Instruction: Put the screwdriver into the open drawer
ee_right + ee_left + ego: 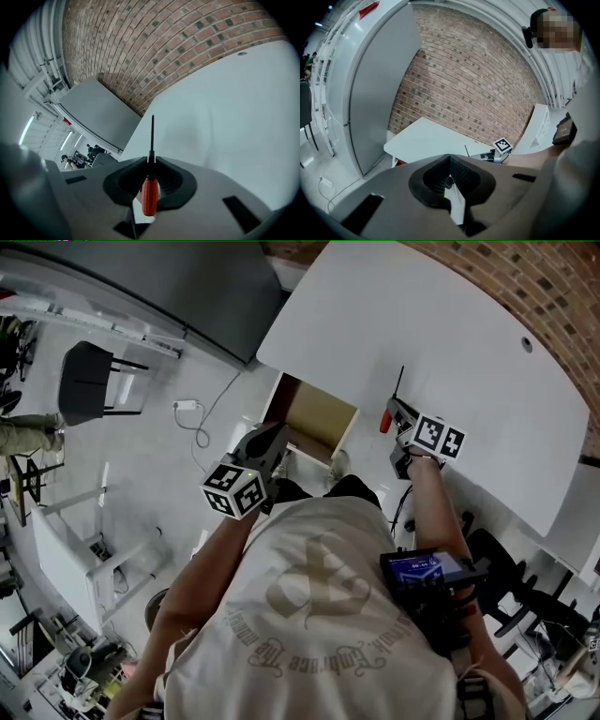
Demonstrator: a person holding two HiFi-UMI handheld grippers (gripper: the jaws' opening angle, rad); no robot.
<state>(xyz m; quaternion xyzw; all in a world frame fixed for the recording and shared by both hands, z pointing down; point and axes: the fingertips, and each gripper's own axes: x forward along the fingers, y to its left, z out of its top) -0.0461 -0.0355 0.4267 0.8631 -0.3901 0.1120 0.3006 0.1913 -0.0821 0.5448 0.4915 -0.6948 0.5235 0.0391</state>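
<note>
The screwdriver has a red handle and a thin black shaft that points away over the white table. My right gripper is shut on it where the handle meets the shaft. In the head view the right gripper holds the screwdriver above the table's near edge, just right of the open drawer, which shows a bare wooden inside. My left gripper hangs left of the drawer, off the table. In its own view the left gripper has its tips together with nothing between them.
A brick wall runs behind the table. A tall grey cabinet stands at the left. On the floor are a black chair and a white cable with an adapter. An office chair base sits at the right.
</note>
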